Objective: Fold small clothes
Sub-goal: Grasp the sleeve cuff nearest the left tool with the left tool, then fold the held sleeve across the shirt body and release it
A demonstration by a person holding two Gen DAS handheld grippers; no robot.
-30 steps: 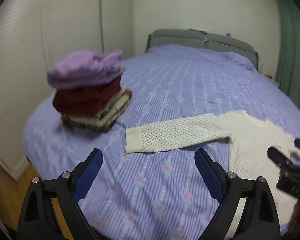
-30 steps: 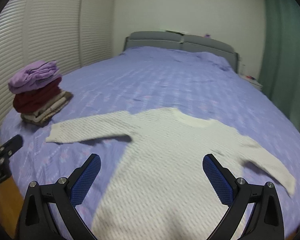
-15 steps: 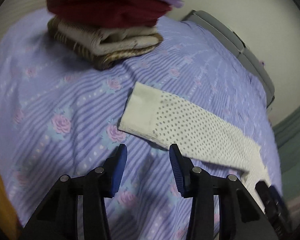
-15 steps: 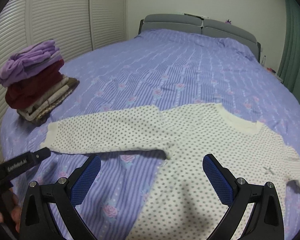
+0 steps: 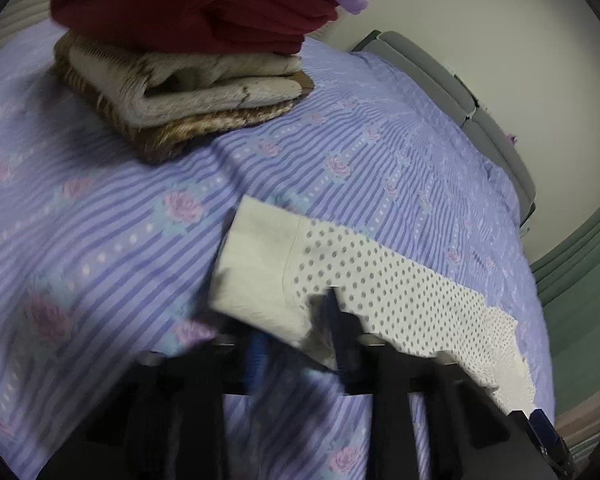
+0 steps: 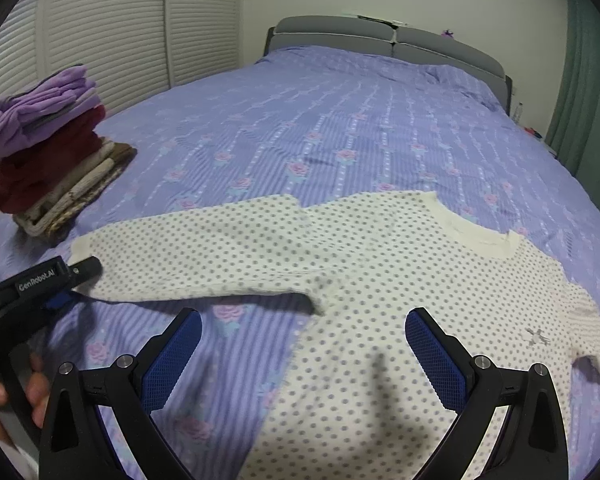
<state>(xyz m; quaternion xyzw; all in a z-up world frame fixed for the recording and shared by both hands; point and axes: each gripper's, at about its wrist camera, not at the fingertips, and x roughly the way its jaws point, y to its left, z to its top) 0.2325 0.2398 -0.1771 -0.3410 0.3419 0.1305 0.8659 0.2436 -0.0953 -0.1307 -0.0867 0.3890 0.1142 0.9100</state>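
A purple striped bed cover with rose motifs (image 6: 340,120) carries everything, a grey headboard (image 6: 380,36) at its far edge. The cream dotted sweater (image 6: 380,280) lies flat near the foot edge, neckline toward the headboard, its long sleeve (image 6: 200,252) stretched toward the left edge. Near that edge, beyond the cuff (image 5: 260,264), sits a stack of folded clothes (image 6: 48,160): lilac on top, maroon under it, beige and brown at the bottom. The left gripper (image 5: 296,344) has its blue fingers drawn narrow around the cuff's near edge, though motion blur hides whether they pinch it. The right gripper (image 6: 300,356) hovers over the sweater's body with fingers spread wide. The left gripper's housing reads "GenRobot.AI".
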